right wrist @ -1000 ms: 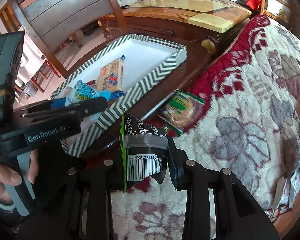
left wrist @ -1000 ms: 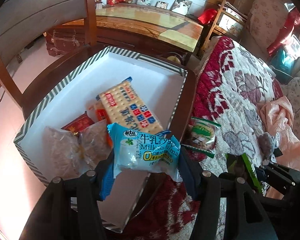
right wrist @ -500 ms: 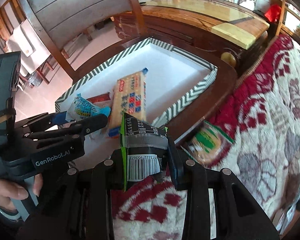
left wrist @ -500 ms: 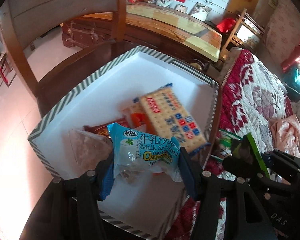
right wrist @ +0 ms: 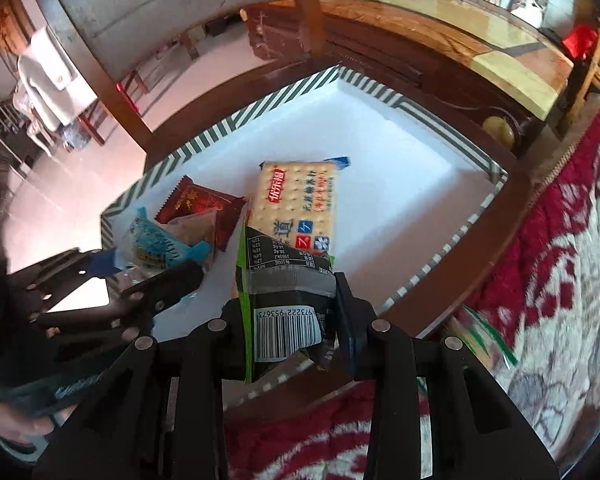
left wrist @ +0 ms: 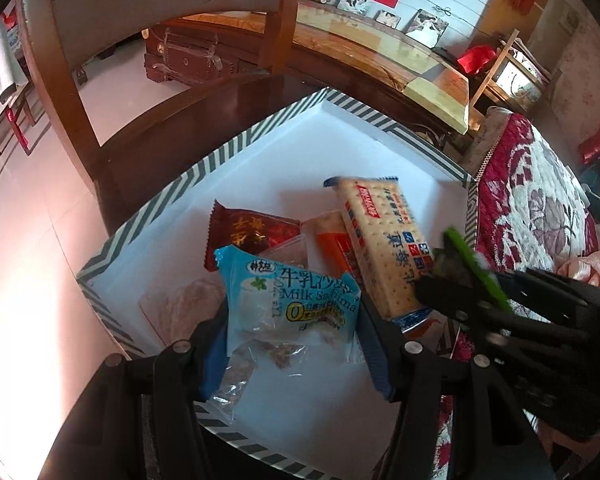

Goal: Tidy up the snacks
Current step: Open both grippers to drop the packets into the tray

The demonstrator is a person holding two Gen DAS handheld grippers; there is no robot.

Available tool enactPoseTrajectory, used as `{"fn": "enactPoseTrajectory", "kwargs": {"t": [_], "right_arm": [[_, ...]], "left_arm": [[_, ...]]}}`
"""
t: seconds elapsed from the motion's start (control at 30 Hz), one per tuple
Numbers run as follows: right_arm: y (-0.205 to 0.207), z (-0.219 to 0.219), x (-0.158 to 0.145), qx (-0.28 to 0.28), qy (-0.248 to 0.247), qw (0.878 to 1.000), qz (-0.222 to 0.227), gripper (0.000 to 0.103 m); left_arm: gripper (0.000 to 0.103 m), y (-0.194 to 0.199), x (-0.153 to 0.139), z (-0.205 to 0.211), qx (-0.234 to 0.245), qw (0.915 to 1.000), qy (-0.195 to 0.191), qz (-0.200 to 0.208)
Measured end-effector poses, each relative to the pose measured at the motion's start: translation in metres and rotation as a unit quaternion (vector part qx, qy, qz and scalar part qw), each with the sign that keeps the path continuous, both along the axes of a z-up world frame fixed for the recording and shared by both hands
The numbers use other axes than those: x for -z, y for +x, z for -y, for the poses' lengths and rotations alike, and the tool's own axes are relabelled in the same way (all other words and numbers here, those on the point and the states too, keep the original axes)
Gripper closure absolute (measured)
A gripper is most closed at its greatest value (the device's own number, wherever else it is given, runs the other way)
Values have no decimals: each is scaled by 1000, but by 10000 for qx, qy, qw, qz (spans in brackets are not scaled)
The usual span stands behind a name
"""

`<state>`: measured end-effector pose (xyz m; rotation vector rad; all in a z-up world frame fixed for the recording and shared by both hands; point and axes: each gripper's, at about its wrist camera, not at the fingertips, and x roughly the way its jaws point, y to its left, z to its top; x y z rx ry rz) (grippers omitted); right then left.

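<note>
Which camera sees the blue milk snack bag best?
The left wrist view: the blue milk snack bag fills the middle, label readable, clamped in the left tool. The right wrist view shows the bag small, off to the side and partly hidden.

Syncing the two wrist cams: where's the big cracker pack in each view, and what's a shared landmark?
Left wrist: the cracker pack lies right of centre in the box, just past the blue snack held by the left gripper.
Right wrist: cracker pack at centre, directly beyond the black-and-green packet held by the right gripper.
Shared landmark: the striped box rim, and the red wrapper left of the crackers.
</note>
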<state>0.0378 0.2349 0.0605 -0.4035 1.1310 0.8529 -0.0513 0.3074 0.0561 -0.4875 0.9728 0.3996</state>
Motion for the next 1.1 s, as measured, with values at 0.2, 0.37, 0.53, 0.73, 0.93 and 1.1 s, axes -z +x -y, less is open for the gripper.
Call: {"fn": "enactPoseTrajectory", "kwargs": {"t": [0.2,0.37,0.53,0.73,0.93,1.1], "right_arm": [[13,-21,5,17,-47,10000,82,72],[14,-28,-5,-12,112,9999,99,55],[4,-27,-22,-113,252,9993,254,45],[-7,1,-43,106,555,9972,487,45],[-20,57,-52,584,858,9921,709,45],[-30,110,-52,1019,954,9868,820,45]], "left_arm": [[41,1,1,-2,-6,10000,59,-25],[36,3,1,1,-30,9999,136,-52],[28,3,-1,5,-18,9998,187,-65],[20,-2,-13,17,9,9993,354,100],[12,-6,-25,43,166,9976,552,382],[11,-4,-29,79,550,9955,635,442]]}}
